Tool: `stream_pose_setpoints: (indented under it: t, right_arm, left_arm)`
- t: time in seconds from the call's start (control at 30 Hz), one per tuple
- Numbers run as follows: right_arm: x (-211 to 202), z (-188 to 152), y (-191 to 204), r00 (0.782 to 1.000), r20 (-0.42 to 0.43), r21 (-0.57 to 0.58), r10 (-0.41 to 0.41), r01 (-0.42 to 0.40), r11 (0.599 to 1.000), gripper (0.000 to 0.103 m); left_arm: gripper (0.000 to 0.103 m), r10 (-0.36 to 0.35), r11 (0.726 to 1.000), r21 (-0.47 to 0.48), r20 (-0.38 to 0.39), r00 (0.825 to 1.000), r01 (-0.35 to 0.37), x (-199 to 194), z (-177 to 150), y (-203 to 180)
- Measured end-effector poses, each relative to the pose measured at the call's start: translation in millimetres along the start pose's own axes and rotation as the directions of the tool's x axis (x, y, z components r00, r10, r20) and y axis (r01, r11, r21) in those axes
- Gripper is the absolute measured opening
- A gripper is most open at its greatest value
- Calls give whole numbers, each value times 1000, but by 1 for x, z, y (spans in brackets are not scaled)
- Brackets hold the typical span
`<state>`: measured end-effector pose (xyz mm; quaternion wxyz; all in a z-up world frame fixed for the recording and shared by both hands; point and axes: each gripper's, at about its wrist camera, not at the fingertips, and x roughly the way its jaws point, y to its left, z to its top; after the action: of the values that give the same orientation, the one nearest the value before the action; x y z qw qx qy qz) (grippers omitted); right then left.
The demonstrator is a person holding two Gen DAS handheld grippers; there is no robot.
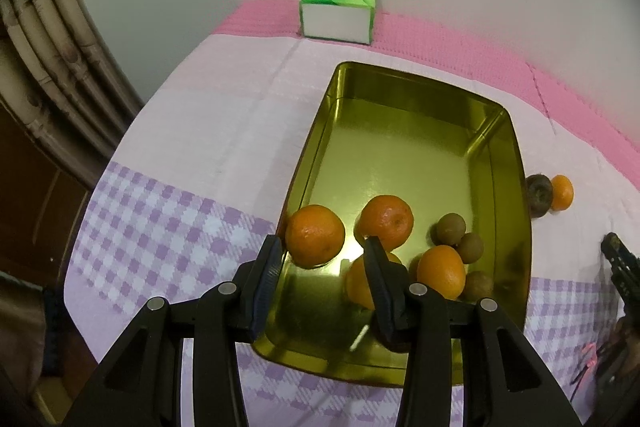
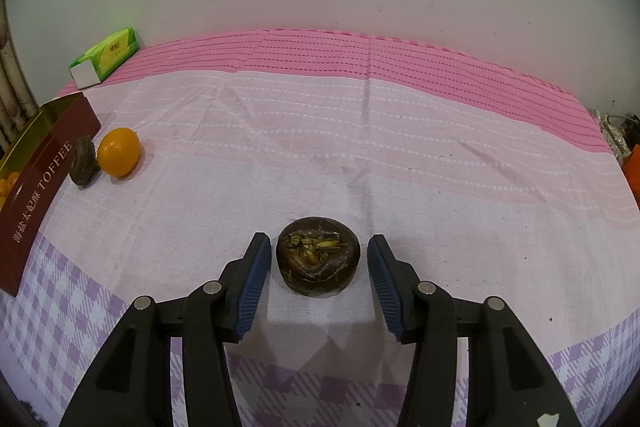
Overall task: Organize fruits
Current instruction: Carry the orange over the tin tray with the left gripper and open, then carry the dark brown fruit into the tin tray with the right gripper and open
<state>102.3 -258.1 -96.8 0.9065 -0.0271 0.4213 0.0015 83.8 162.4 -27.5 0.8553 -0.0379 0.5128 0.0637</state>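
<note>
Here the gold tin (image 1: 400,147) lies on the cloth-covered table (image 2: 360,131), its long axis running from the near edge toward the wall, with four oranges and three small brown fruits bunched at its near end. The left gripper (image 1: 324,263) tilts down over that end, jaws apart and holding nothing. The right gripper (image 2: 316,263) also slopes down, its pads open either side of a dark flattish fruit (image 2: 318,255) (not touching it), stem side up.

left gripper (image 1: 320,259): angled steeply down, jaws apart, nothing clamped | right gripper (image 2: 314,267): angled down, jaws apart, pads touching nothing
</note>
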Motion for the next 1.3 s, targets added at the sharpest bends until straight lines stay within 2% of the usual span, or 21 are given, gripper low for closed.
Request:
stream_pose_setpoints:
  t: [0.13, 0.3, 0.47, 0.63, 0.9, 1.0, 1.17, 1.3]
  right_arm:
    - [0, 0, 1, 1000, 0, 0, 0, 0, 1000, 47]
    - [0, 0, -1, 1000, 0, 9, -2, 2, 1000, 47]
    - [-2, -1, 2, 1000, 4, 4, -4, 4, 1000, 38]
    - [-2, 1, 7, 1000, -4, 10, -24, 24, 1000, 36]
    - [-10, 4, 25, 999, -29, -19, -44, 43, 999, 36]
    - [-22, 8, 38, 1000, -17, -33, -16, 15, 999, 36]
    - [-43, 19, 80, 997, 5, -97, 72, -71, 993, 36]
    - [-60, 25, 124, 986, 12, -164, 165, -161, 973, 36]
  left_arm:
    - [47, 10, 1000, 3, 12, 1000, -10, -8, -4, 4]
    - [60, 32, 999, 19, 41, 999, -33, -17, -10, 9]
    - [64, 50, 997, 57, 69, 996, -54, -22, -18, 8]
    - [71, 47, 996, 69, 71, 996, -52, -20, -20, 9]
    - [74, 56, 998, 1, 76, 996, -57, -19, -17, 27]
    - [82, 73, 997, -28, 106, 992, -70, -27, -16, 35]
    - [85, 93, 994, -65, 130, 987, -85, -34, -14, 48]
    - [85, 101, 992, -83, 133, 986, -91, -37, -14, 55]
